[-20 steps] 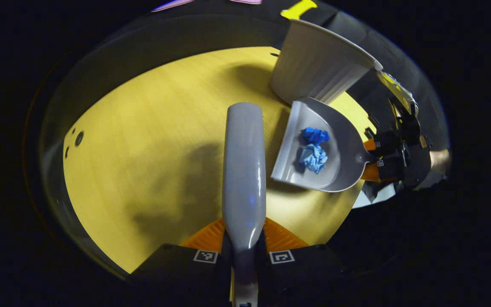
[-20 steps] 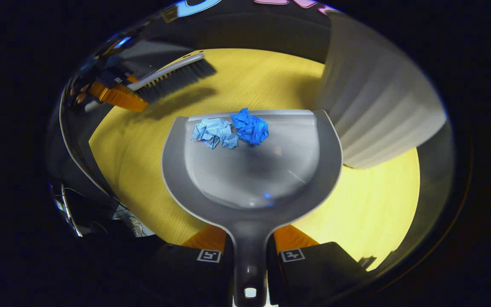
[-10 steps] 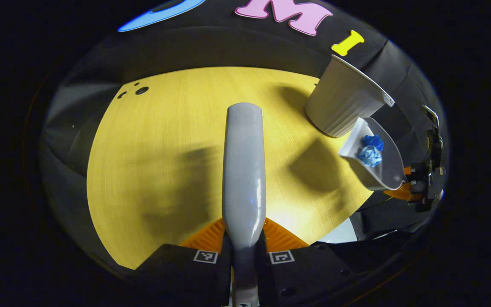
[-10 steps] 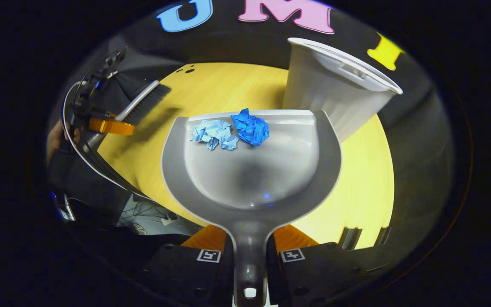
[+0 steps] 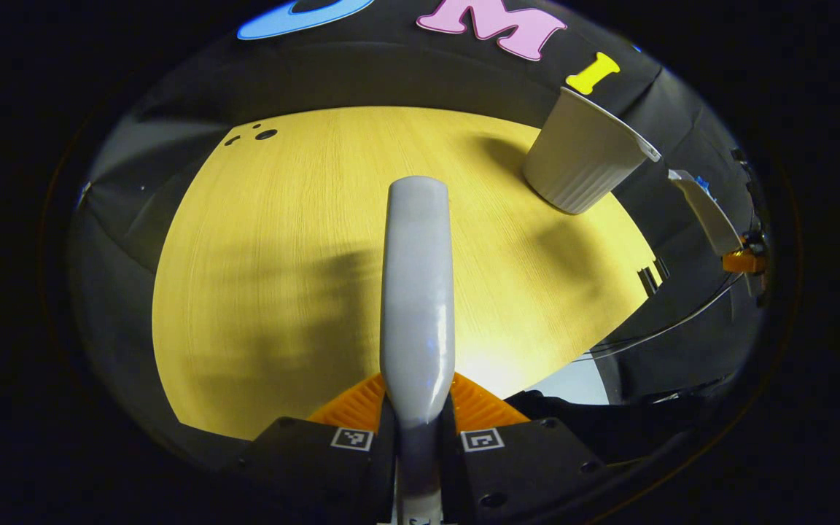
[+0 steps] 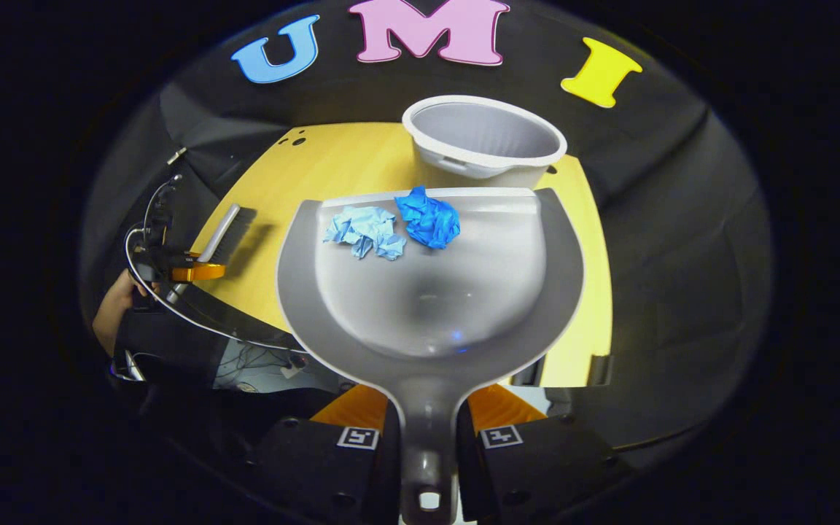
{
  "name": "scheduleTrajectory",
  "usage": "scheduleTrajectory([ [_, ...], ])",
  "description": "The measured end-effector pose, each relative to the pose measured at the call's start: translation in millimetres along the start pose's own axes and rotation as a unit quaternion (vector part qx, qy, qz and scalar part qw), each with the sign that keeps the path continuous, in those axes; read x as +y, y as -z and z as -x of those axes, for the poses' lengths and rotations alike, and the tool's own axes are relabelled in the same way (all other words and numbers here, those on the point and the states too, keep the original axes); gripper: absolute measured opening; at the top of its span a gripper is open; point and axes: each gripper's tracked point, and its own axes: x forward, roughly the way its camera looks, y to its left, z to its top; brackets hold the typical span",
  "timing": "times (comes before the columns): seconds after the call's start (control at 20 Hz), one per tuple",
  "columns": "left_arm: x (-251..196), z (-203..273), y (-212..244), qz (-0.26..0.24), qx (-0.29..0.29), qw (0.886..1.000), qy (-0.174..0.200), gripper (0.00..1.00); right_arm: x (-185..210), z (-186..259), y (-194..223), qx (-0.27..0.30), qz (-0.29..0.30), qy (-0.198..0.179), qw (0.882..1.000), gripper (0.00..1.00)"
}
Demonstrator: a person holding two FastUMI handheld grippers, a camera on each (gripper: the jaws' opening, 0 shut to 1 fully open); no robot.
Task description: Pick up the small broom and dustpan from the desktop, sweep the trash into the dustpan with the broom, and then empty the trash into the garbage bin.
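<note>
Right tongs [image 6: 427,430] clamp the handle of the grey plastic dustpan [image 6: 431,292], held above the yellow wooden table [image 6: 347,168]. Two crumpled blue paper wads [image 6: 394,222] sit by its front lip, just before the white ribbed plastic bin [image 6: 484,138]. Left tongs [image 5: 417,423] grip the grey-handled small broom [image 5: 418,292].

Right gripper view: dustpan [image 6: 431,292] held in the right tool [image 6: 427,437], handle between both fingers, above the tabletop's [image 6: 347,168] near edge. Two paper wads [image 6: 391,224] side by side in the pan, near its front lip. Garbage bin [image 6: 484,142] upright on the tabletop, directly beyond the lip. Broom [image 6: 222,235] far left, clamped in the left tool [image 6: 185,271], over the tabletop's left edge.

Left gripper view: bin at far right of the tabletop.
</note>
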Motion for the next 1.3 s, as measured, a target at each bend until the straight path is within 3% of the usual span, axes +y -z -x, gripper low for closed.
scheduleTrajectory([
  [0.05,-1.3,-0.3,0.7,0.005,-0.003,1.000,-0.007,0.29,-3.9,0.1,-2.8,-0.003,0.018,0.012,1.000,0.36],
  [0.15,-15.8,5.3,3.9,0.033,-0.003,0.999,0.007,0.33,-6.0,-2.0,-3.0,-0.016,0.026,0.023,0.999,0.36],
  [0.4,-31.7,20.7,13.2,0.037,-0.022,0.999,-0.009,0.29,-11.7,-5.9,-5.0,-0.024,0.035,0.058,0.997,0.36],
  [0.6,-62.9,34.7,27.2,0.047,-0.030,0.998,0.015,0.33,-27.6,-3.3,-11.3,-0.021,0.089,0.097,0.991,0.36],
  [0.7,-72.9,37.9,36.6,0.040,-0.031,0.999,0.020,0.29,-39.2,2.5,-16.9,-0.023,0.119,0.125,0.985,0.36],
  [0.85,-81.4,40.2,46.4,0.048,-0.032,0.998,0.024,0.33,-48.9,2.8,-20.8,-0.019,0.152,0.155,0.976,0.36],
  [1.3,-71.3,52.1,24.1,0.078,-0.077,0.994,0.022,0.29,-66.1,-3.6,-25.8,0.010,0.246,0.221,0.944,0.36],
])
